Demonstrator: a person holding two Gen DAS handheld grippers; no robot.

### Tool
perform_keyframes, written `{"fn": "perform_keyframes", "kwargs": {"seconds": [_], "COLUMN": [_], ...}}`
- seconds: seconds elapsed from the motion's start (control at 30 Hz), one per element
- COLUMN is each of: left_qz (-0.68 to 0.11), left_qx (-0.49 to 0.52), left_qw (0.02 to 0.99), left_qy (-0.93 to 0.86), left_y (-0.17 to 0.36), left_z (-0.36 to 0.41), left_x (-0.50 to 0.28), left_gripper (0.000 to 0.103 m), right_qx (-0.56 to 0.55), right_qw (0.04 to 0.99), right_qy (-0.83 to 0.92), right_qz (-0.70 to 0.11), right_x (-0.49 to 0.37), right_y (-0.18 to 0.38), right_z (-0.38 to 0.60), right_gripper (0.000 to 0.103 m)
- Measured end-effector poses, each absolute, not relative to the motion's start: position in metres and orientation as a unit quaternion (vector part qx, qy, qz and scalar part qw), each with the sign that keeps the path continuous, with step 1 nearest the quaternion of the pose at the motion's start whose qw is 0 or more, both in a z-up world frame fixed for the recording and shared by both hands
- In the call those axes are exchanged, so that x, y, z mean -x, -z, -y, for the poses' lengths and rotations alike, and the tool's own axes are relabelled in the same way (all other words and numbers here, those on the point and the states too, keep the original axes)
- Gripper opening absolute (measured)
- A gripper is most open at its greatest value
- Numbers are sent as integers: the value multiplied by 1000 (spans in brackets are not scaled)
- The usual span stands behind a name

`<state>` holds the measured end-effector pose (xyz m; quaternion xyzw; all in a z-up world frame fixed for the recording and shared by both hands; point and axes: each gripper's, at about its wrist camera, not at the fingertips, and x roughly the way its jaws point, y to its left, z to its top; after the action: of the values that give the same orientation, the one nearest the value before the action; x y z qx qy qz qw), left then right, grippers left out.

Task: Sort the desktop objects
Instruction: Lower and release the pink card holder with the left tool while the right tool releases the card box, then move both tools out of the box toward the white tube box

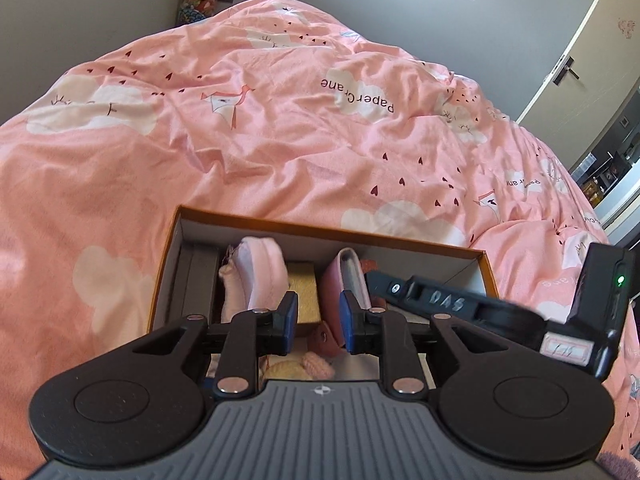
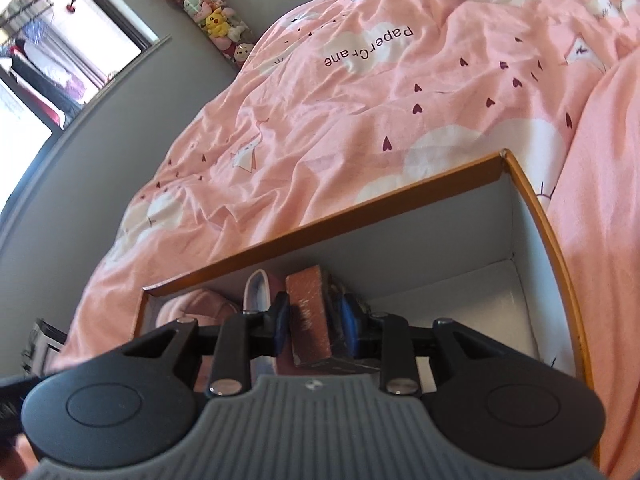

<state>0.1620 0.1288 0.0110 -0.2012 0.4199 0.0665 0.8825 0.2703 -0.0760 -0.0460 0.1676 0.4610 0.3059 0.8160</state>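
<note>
An orange-rimmed cardboard box (image 1: 320, 231) lies on a pink bedspread, with a white inside wall (image 2: 472, 216). My left gripper (image 1: 318, 318) hovers over the box, open by a small gap with nothing between its blue pads. Below it lie a pink plush pouch (image 1: 256, 272), a tan block (image 1: 303, 292) and a pink case (image 1: 349, 278). My right gripper (image 2: 311, 320) is shut on a red-brown block (image 2: 309, 304), tilted over the box's middle. The pouch (image 2: 192, 308) and the case (image 2: 259, 284) sit to its left.
The pink bedspread (image 1: 280, 140) surrounds the box on all sides. The right tool's black housing (image 1: 448, 304) crosses the box's right end. The box's right part (image 2: 460, 300) shows bare white floor. A tube of plush toys (image 2: 216, 20) stands by the wall.
</note>
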Motion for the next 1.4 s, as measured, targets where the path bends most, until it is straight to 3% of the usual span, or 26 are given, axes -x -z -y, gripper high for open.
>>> {"fn": "perform_keyframes", "kwargs": {"seconds": [0.4, 1.0, 1.23, 1.4], "left_qz": [-428, -379, -364, -367], "left_qx": [186, 119, 83, 57], "left_qw": [882, 912, 923, 926], "left_qy": [-65, -106, -97, -66], "left_y": [-10, -21, -20, -19], "left_z": [-119, -94, -72, -53], "left_x": [-144, -83, -65, -53], "left_gripper": [25, 25, 30, 30], "right_qx": [-120, -20, -2, 15], "right_qw": [838, 897, 906, 905], "right_qy": [-311, -259, -250, -252], "right_qz": [-432, -357, -341, -342], "right_x": [-241, -129, -100, -83], "right_y": [19, -3, -4, -1], "right_z": [78, 96, 117, 130], "right_gripper": [38, 44, 45, 54]}}
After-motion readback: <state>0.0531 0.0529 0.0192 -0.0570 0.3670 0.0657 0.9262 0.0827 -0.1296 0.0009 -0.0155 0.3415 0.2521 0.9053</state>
